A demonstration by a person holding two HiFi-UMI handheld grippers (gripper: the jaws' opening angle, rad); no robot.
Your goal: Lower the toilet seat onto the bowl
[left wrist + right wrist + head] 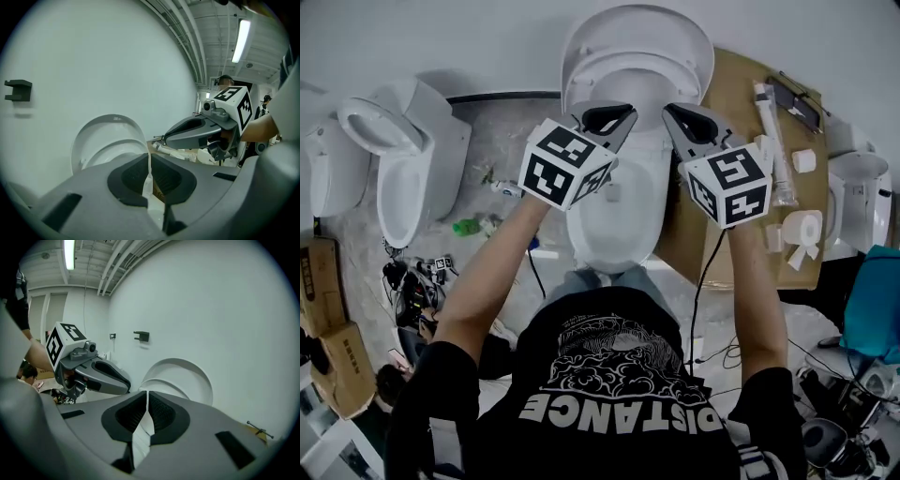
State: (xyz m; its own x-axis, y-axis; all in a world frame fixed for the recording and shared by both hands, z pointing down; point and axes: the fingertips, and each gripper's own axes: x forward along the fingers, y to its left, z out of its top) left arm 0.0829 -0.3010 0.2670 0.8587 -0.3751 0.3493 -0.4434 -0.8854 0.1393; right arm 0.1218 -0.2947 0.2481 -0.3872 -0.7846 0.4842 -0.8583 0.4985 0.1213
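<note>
Top centre of the head view, the toilet seat stands raised, leaning back on the upright lid against the wall, with the bowl open below it. Both my tools float just short of it, near each other. The left gripper is clenched on nothing, only a thin slit between its pads. The right gripper is likewise closed and empty.

I judge the seat to be light, stiff, moulded plastic on a hinge at the back. It should swing freely once it tips past upright. Its gloss looks slippery, so closed tips could skate off. I would take it at the free top edge of the ring, farthest from the hinge, and guide it down. If dropped, it could slam on the porcelain.

From the head view I cannot see the hinge; the grippers and their marker cubes cover it and the back of the bowl rim. Where ring and lid part is hard to make out in any view. Whether the hinge is damped, I cannot tell.
</note>
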